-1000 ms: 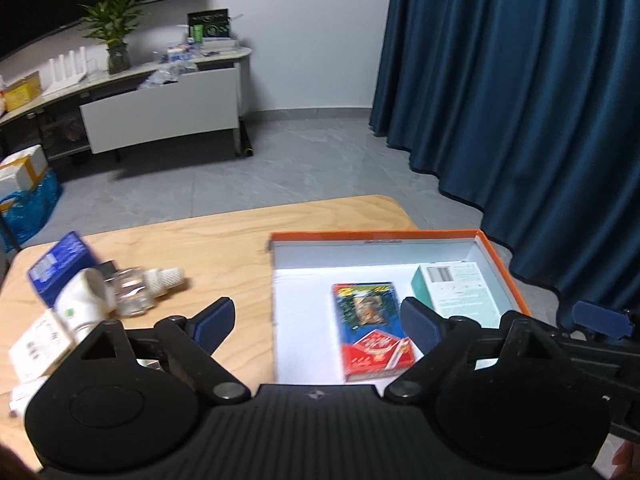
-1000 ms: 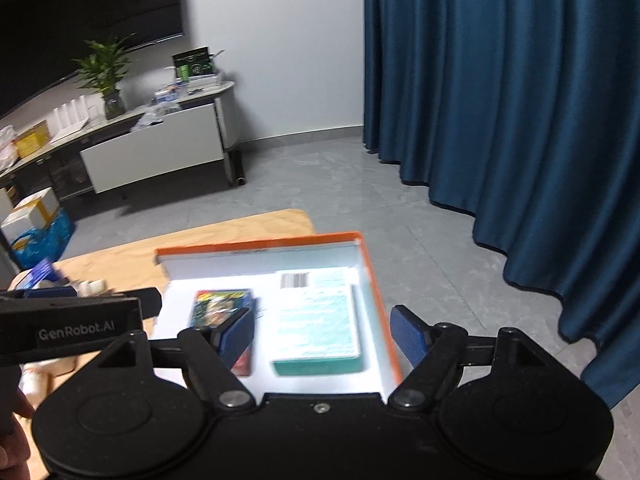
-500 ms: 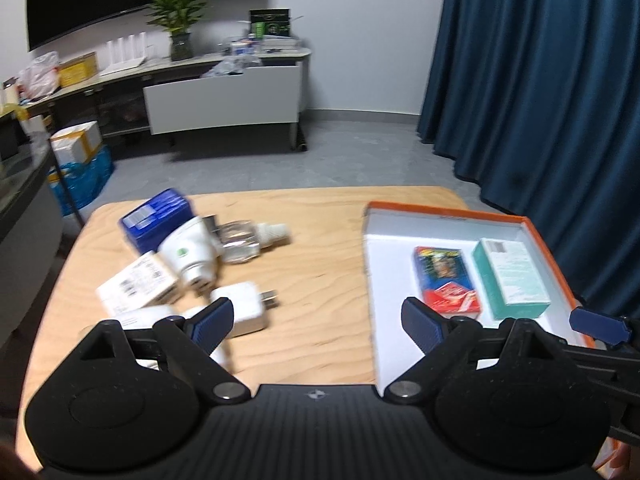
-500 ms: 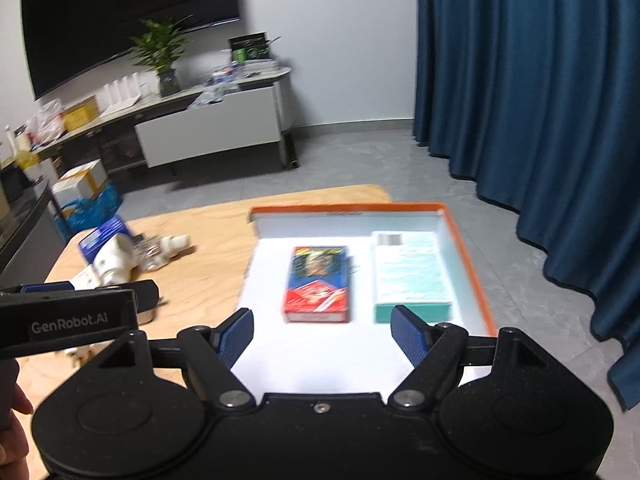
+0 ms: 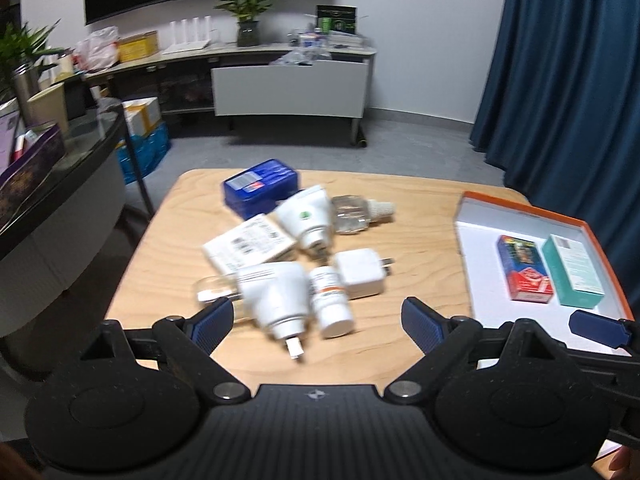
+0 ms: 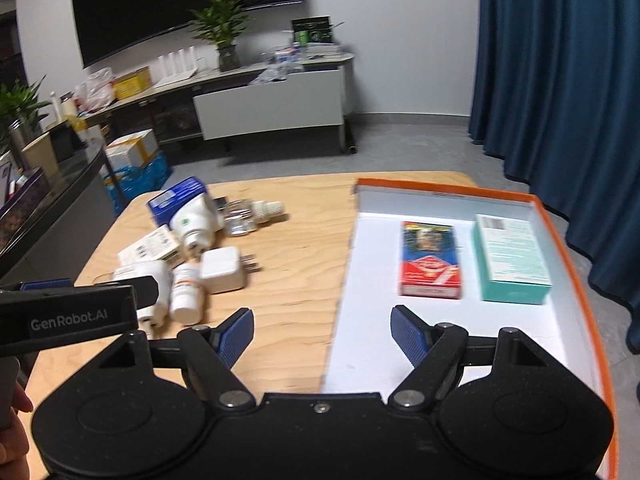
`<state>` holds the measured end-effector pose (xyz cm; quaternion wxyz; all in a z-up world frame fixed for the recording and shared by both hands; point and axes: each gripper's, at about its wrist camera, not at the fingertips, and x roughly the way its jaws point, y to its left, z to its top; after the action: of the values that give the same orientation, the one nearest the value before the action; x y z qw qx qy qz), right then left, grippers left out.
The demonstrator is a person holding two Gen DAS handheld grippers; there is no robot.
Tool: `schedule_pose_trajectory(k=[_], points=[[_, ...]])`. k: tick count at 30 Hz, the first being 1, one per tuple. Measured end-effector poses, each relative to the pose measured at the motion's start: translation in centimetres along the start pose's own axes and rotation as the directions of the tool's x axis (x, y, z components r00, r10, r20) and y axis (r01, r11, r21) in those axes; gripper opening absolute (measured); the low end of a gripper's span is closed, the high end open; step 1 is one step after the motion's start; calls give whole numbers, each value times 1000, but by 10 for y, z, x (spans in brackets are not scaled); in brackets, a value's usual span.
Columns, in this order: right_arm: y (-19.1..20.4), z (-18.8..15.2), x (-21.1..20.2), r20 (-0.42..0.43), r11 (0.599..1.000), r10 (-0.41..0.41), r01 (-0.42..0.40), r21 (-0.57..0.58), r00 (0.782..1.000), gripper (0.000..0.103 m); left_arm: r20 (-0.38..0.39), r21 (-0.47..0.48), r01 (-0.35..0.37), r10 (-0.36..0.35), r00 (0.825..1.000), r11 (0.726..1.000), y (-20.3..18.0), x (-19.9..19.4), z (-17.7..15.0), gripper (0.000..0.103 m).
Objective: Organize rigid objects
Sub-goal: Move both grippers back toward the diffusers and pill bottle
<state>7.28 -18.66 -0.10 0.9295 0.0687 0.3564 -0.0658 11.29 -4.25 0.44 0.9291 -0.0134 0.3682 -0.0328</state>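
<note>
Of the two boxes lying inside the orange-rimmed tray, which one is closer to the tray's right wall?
The teal cardboard box. It lies next to the right wall of the orange-rimmed tray, while the red-and-blue box lies to its left, nearer the middle.

Right gripper (image 6: pixel 322 336) over wooden worktop (image 6: pixel 288 280), fingers (image 6: pixel 236 336) wide apart, nothing between. Orange-rimmed tray (image 6: pixel 568 240) at right holds red-blue box (image 6: pixel 430 258) beside teal box (image 6: pixel 512 258). Left: blue box (image 6: pixel 176 198), white charger (image 6: pixel 222 270), pill bottle (image 6: pixel 186 292) clustered.
</note>
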Motion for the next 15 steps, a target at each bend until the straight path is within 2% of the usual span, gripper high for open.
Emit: schedule_pose_trajectory(k=[7, 15], points=[[31, -2, 8, -13, 998, 41, -42, -54, 999, 89, -1, -28, -21, 21, 1000, 999, 20, -1, -6, 94], [44, -3, 16, -27, 995, 67, -68, -66, 997, 89, -8, -58, -37, 37, 999, 998, 40, 4, -10, 95]])
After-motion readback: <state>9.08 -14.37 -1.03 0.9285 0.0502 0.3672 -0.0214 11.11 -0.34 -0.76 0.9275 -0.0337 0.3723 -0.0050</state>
